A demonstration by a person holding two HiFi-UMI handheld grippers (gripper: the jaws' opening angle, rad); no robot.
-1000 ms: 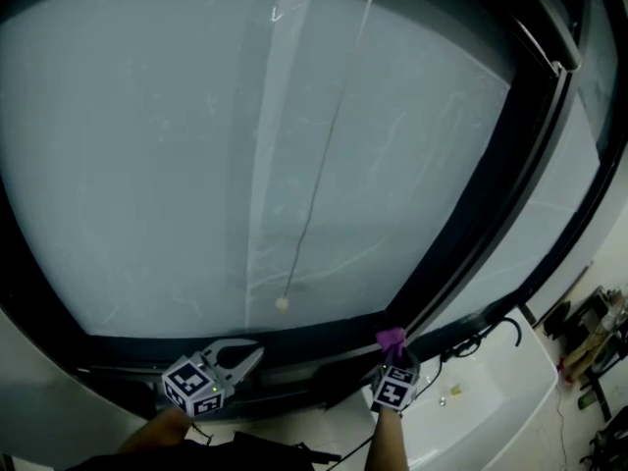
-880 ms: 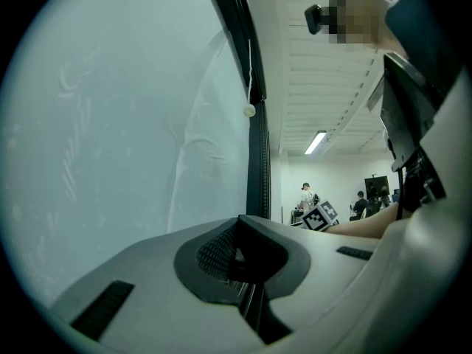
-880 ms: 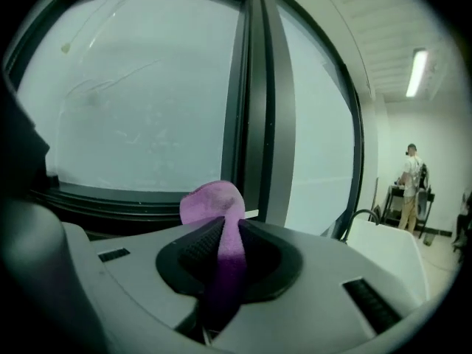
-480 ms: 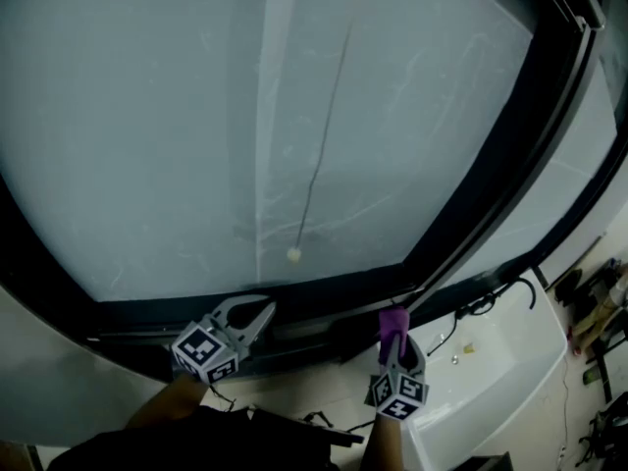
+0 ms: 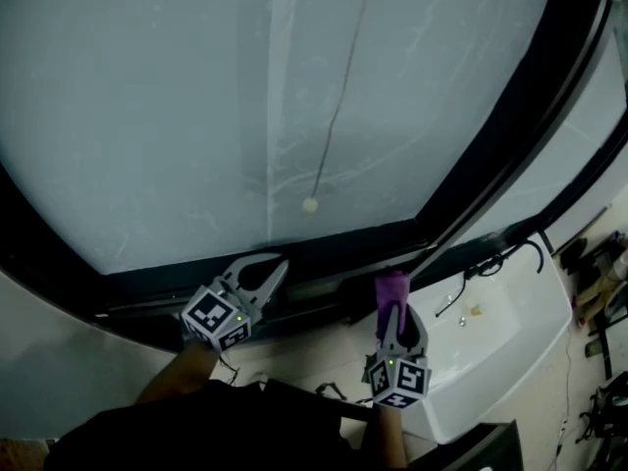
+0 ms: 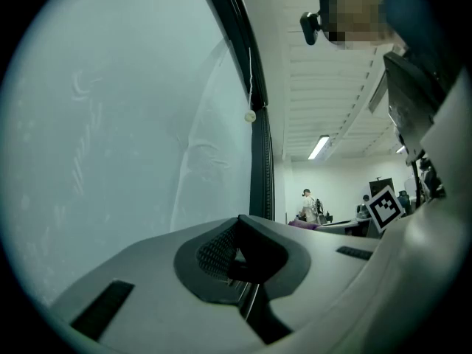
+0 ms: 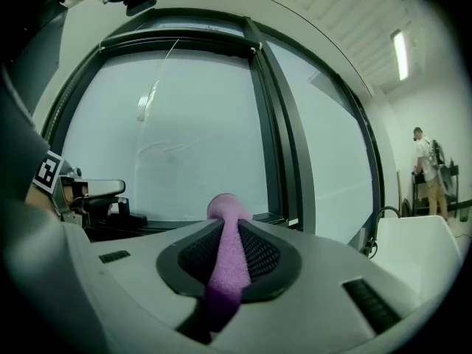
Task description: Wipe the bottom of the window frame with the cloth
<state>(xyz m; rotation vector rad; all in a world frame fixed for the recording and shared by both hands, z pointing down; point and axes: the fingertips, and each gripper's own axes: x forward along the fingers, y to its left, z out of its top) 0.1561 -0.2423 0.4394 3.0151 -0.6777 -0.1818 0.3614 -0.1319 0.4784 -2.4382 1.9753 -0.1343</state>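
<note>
The right gripper [image 5: 393, 310] pinches the purple cloth [image 5: 392, 286], and the cloth's tip points at the window. The bottom of the window frame [image 5: 343, 253] lies just beyond it, running left to right. The left gripper [image 5: 276, 266], further left, is closed on nothing.

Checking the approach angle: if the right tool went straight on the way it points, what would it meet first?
Probably the bottom of the window frame, near the foot of the dark upright; the purple cloth sticking out of the right tool would touch first. Depth is unclear.
</note>
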